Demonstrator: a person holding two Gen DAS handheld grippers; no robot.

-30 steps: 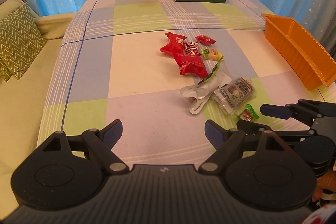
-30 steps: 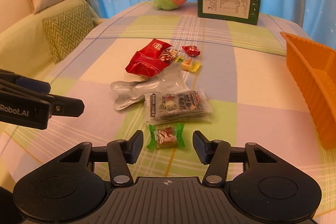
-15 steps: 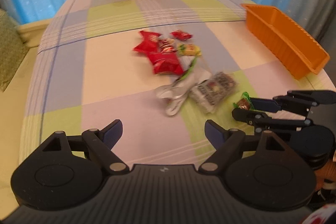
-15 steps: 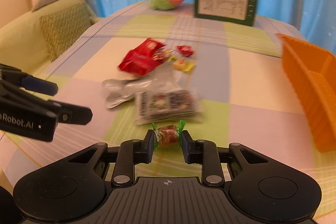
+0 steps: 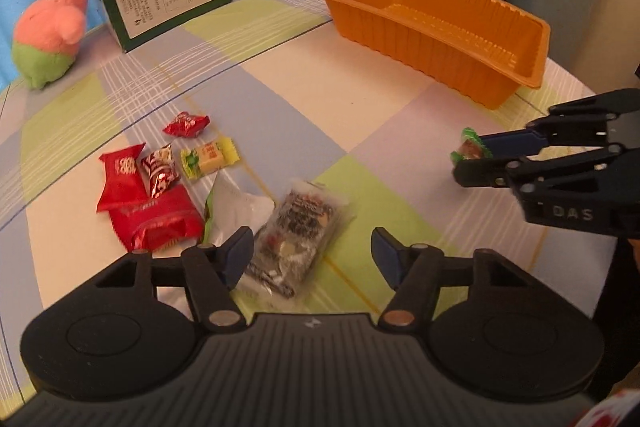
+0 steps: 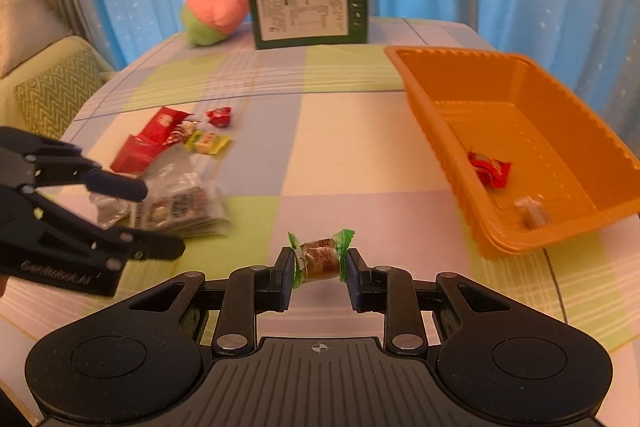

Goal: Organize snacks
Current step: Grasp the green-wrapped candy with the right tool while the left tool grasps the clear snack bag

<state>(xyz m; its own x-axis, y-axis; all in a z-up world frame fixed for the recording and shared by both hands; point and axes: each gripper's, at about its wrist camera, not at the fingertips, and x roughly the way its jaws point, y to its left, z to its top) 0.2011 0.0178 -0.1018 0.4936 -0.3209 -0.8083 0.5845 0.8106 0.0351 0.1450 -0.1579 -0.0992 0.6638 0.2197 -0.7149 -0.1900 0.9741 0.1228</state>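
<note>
Right tongs (image 6: pixel 319 273) are clamped on the green-wrapped candy (image 6: pixel 320 259), holding it up off the checked surface (image 6: pixel 320 131), just short of the orange tray (image 6: pixel 516 243) near the right edge. Tray's got a red snack (image 6: pixel 490 169) in it. Left tongs (image 5: pixel 312 257) are spread wide, gripping nothing, hovering over the clear packet (image 5: pixel 298 227) in the snack pile mid-surface.

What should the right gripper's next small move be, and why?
Probably carry the green-wrapped candy right and forward over the orange tray. The right gripper is shut on it, lifted off the tablecloth, and the tray already holds a red candy, so it looks like the drop spot.
</note>
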